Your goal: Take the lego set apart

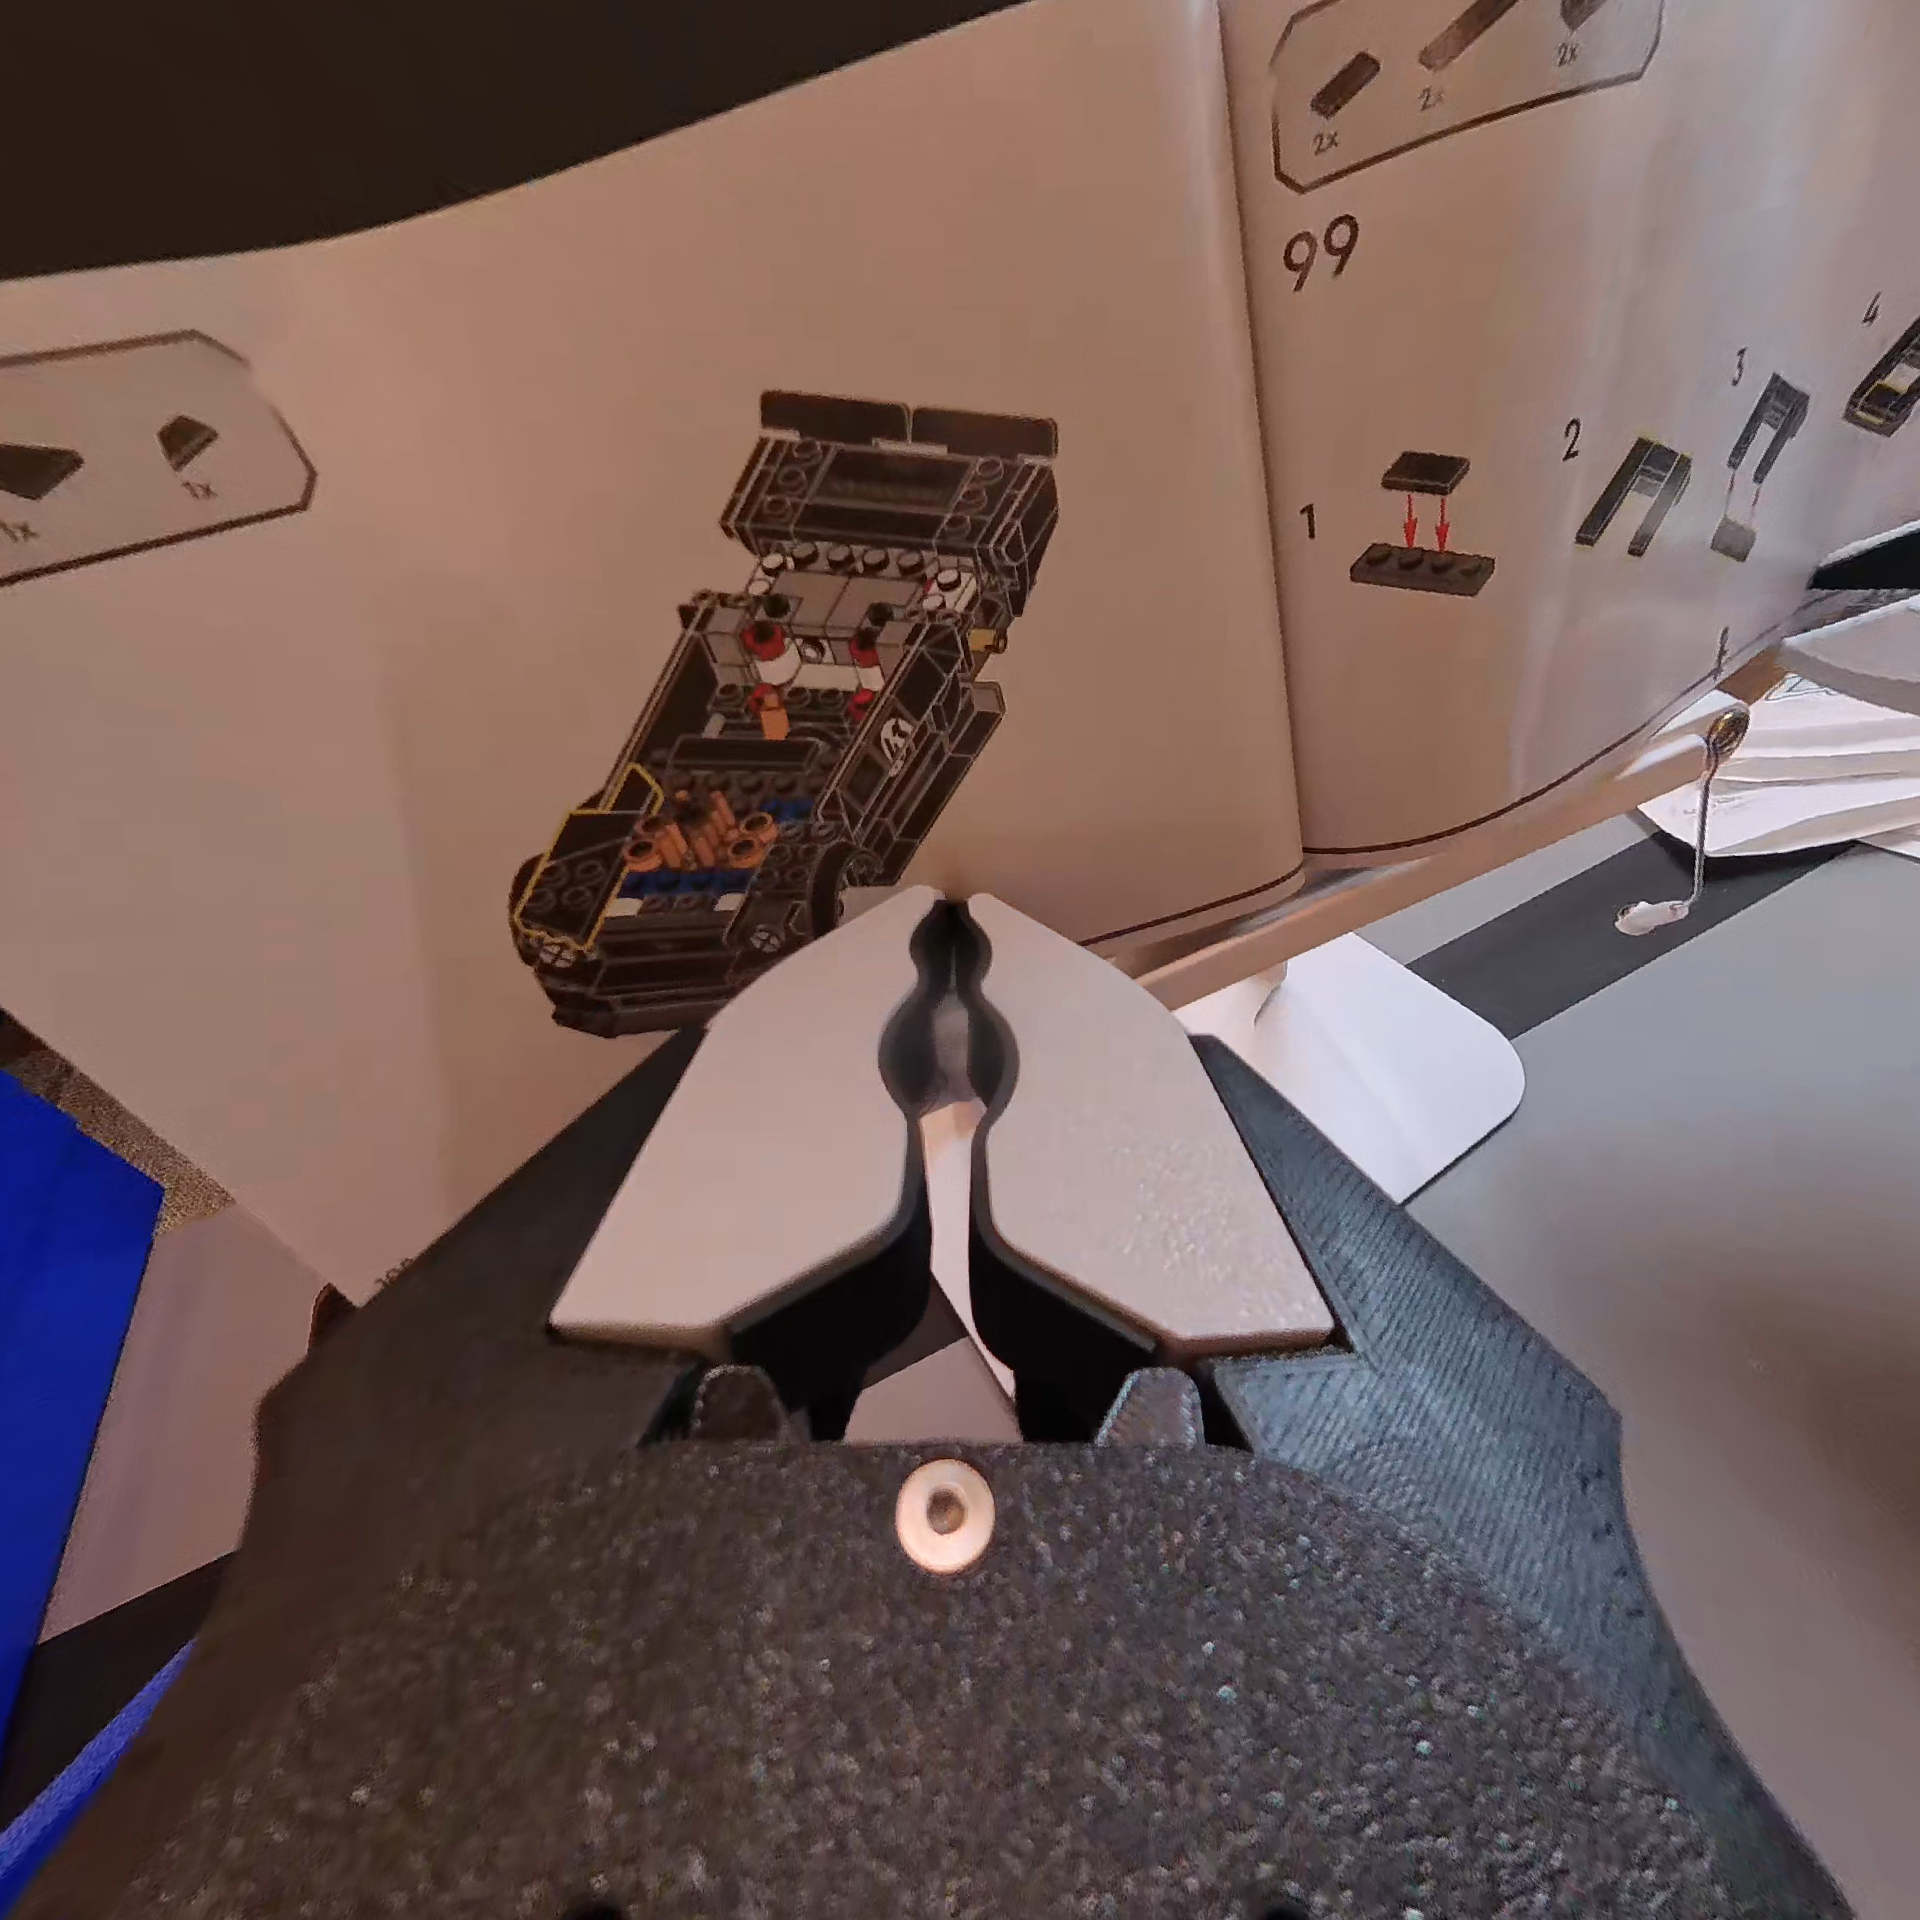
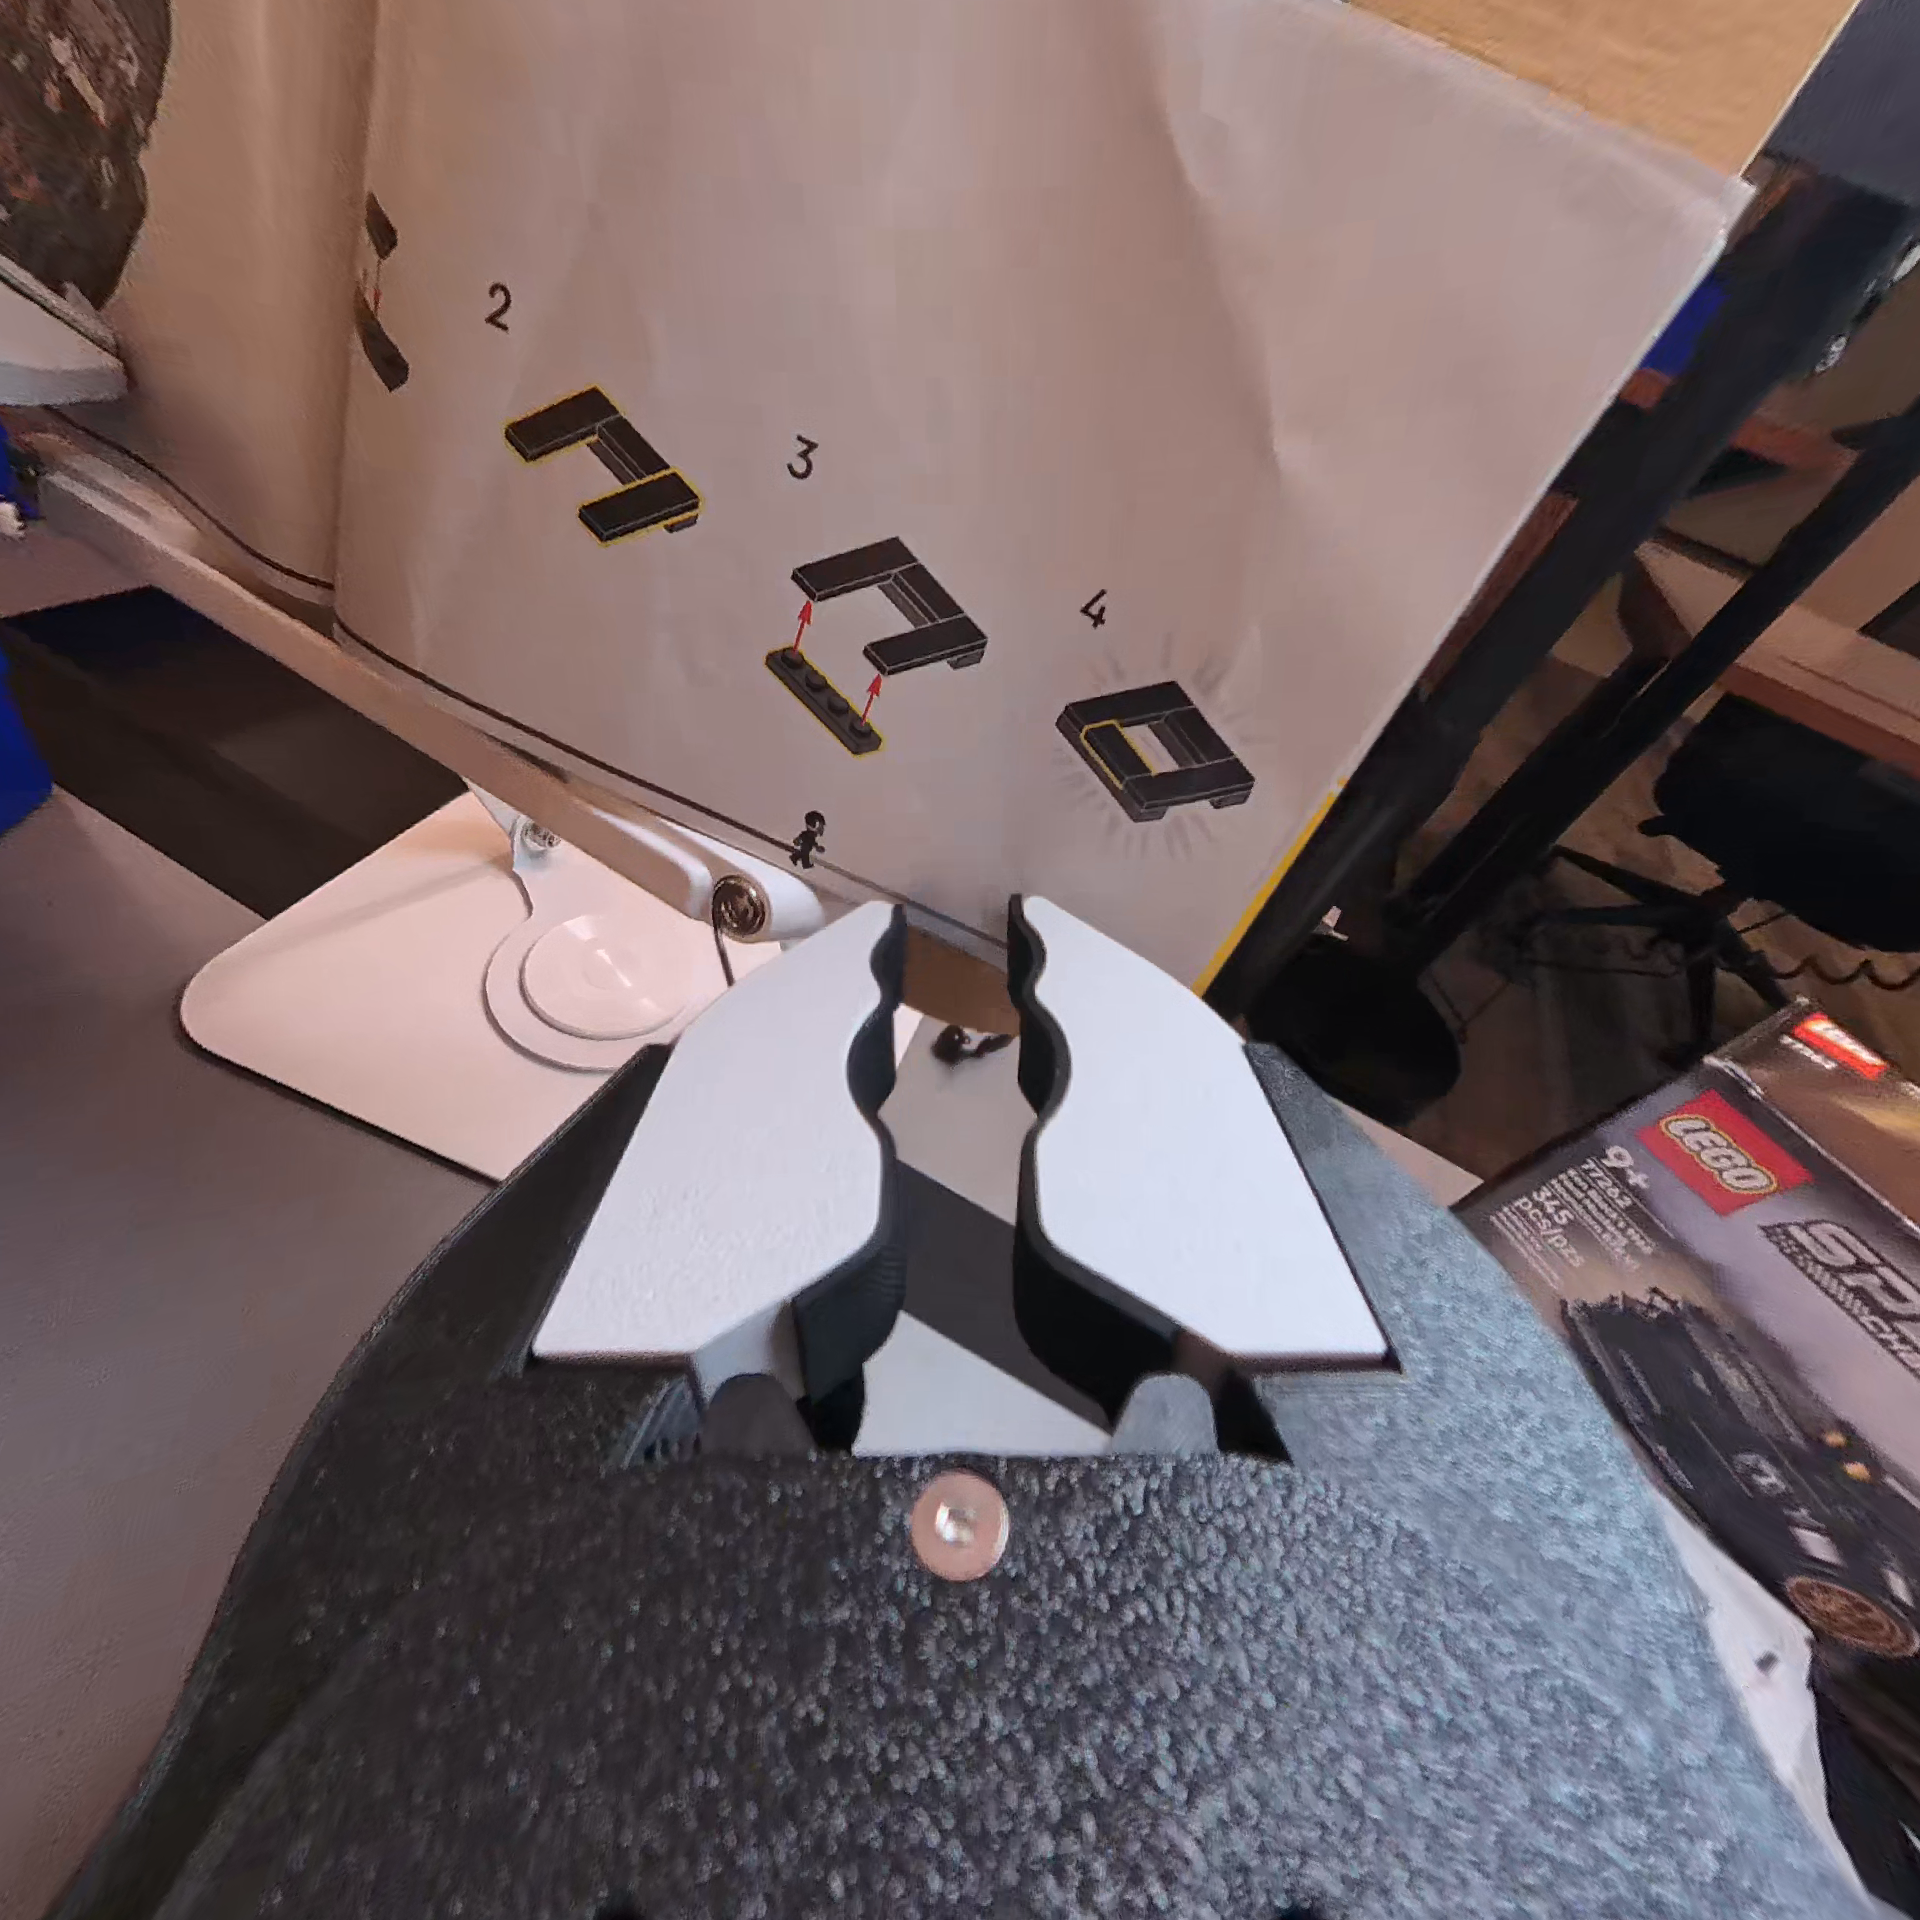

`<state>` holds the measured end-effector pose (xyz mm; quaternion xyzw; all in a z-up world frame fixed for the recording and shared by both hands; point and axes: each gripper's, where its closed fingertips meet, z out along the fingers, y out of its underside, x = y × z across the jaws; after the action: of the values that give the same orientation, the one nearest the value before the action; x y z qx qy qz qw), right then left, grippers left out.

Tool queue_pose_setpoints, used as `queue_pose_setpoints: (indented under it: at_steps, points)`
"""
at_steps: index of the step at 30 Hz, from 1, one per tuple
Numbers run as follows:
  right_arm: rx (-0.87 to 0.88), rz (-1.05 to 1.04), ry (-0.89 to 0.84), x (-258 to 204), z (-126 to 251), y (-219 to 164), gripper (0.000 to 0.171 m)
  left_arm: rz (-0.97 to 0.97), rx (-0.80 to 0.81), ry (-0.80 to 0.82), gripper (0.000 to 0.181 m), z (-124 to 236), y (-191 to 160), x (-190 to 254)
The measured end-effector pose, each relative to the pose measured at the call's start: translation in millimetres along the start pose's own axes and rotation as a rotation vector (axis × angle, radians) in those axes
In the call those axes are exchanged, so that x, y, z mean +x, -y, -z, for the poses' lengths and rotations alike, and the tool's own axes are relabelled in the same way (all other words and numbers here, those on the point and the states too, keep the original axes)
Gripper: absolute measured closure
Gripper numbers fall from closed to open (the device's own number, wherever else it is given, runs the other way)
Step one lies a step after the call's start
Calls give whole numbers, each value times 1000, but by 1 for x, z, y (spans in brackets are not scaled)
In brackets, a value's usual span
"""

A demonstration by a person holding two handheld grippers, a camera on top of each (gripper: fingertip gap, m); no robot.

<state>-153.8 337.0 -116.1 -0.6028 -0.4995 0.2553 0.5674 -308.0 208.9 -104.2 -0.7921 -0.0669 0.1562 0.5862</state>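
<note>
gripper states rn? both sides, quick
Left gripper: closed, fingers pinching the bottom edge of the instruction booklet page.
Right gripper: open, holding nothing, at the booklet's lower edge.

Printed matter, wording not copied.
- Left wrist view: open instruction booklet (image 1: 623, 436) on a stand.
- Left page: framed parts panel (image 1: 125, 457) at 9 o'clock with small black marks under the brick drawings.
- Right page: second framed panel at 1 o'clock, one large black number below it, and small digits beside the brick sketches.
- Right wrist view: the same right-hand page (image 2: 935, 260), with black digits beside three brick drawings running from 11 o'clock towards centre.
- Dark set box (image 2: 1714, 1309) at 4 o'clock: red-and-yellow logo patch, then fine white print and large white lettering.
</note>
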Motion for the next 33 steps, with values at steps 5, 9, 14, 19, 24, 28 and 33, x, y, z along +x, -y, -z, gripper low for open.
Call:
queue_pose_setpoints:
  at_steps: [5,9,14,19,24,28,33]
  points:
    - [96,-81,-79,-2,28,35,154,19,20,-23,181,2,-1,0]
    - [249,21,-44,-50,40,94,155,65,39,-40,181,2,-2,-2]
    - [213,126,163,-131,2,117,154,41,35,-37,181,2,-3,-2]
    - [78,201,82,-133,-47,104,151,43,34,-25,181,4,-6,-8]
    - [75,172,14,-126,-53,104,151,48,50,-10,181,7,-9,-18]
    - [111,221,-33,-133,-53,112,115,70,69,-2,181,12,-12,-27]
    - [100,321,-116,-141,-64,112,84,118,122,13,177,24,-7,-38]
